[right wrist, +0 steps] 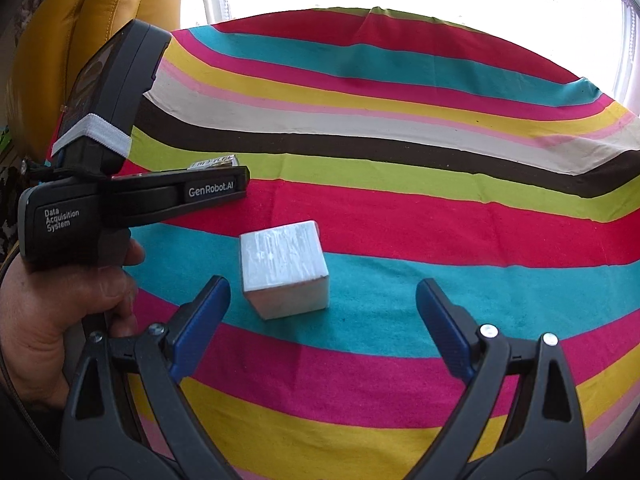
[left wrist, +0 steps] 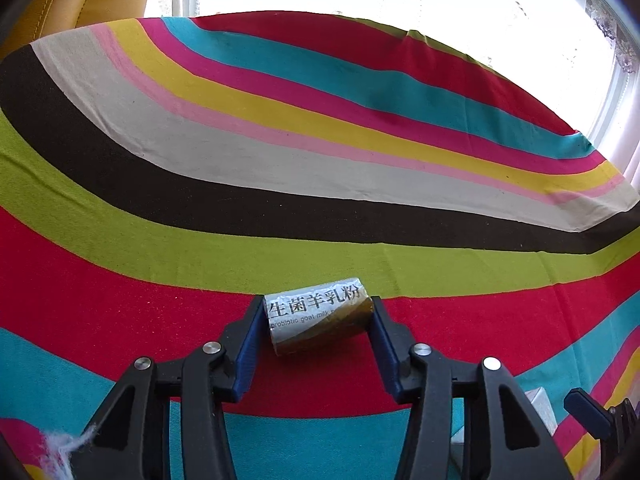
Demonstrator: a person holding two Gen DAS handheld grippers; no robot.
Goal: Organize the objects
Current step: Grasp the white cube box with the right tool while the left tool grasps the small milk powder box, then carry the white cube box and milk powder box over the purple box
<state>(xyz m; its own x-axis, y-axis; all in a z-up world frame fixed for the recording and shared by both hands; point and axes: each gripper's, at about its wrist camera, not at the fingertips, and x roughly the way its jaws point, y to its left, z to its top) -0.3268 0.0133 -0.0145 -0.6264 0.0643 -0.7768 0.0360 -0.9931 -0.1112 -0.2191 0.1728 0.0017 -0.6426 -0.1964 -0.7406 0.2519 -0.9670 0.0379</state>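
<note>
A small silver and gold sachet (left wrist: pixel 316 312), printed "probiotic goat milk", sits crosswise between the blue pads of my left gripper (left wrist: pixel 318 322), which is shut on it just above the striped tablecloth (left wrist: pixel 320 208). The right wrist view shows that same left gripper (right wrist: pixel 236 178) from the side, held by a hand (right wrist: pixel 60 304), with the sachet's edge (right wrist: pixel 212 161) peeking over it. A white cube (right wrist: pixel 284 268) rests on the cloth's teal stripe. My right gripper (right wrist: pixel 323 286) stands open just short of the cube, which lies nearer its left finger.
The cube's corner (left wrist: pixel 540 400) and one blue fingertip of the right gripper (left wrist: pixel 586 406) show at the left view's lower right. A yellow leather chair (right wrist: pixel 100 20) stands behind the table at the left. A bright window fills the background. A white fluff (left wrist: pixel 60 452) lies bottom left.
</note>
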